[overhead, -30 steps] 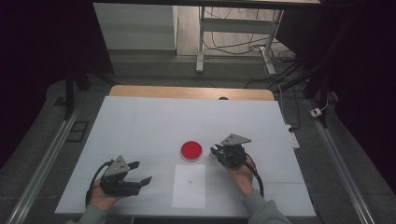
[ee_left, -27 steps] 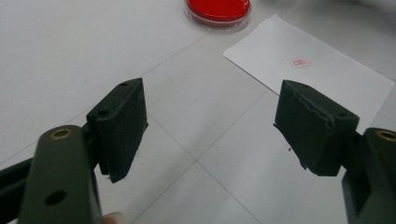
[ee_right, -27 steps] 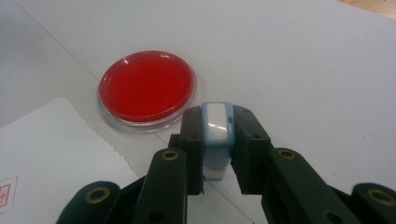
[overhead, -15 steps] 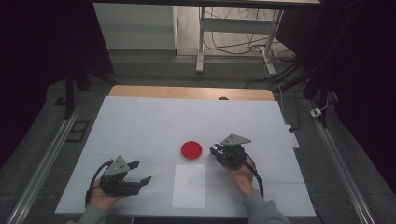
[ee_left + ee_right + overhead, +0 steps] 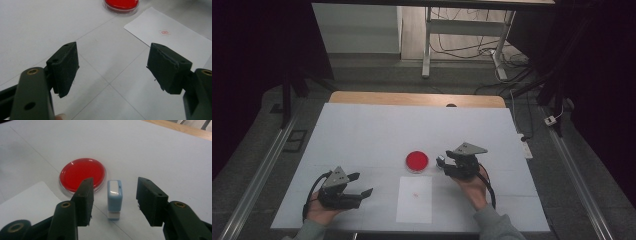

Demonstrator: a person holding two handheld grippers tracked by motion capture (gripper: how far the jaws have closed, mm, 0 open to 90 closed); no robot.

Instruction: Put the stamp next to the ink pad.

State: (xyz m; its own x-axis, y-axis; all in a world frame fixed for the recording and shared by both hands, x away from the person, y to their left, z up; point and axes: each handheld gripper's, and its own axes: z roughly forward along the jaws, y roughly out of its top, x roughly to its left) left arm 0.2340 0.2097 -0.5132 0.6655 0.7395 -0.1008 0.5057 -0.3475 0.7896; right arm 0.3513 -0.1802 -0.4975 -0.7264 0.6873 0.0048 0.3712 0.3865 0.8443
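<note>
A round red ink pad (image 5: 417, 161) (image 5: 82, 173) (image 5: 121, 4) lies mid-table. Right beside it a small light-blue stamp (image 5: 114, 199) (image 5: 440, 162) lies on the table, between the open jaws of my right gripper (image 5: 113, 201) (image 5: 443, 163) without being touched. A white sheet of paper (image 5: 414, 198) (image 5: 172, 37) with a small red stamp mark (image 5: 164, 32) lies in front of the pad. My left gripper (image 5: 360, 184) (image 5: 112, 71) rests at the front left, open and holding nothing.
The white table top (image 5: 377, 135) reaches to a wooden strip (image 5: 412, 98) at its far edge. Metal rails (image 5: 267, 165) run along both sides. A desk frame and cables (image 5: 462, 50) stand on the floor beyond.
</note>
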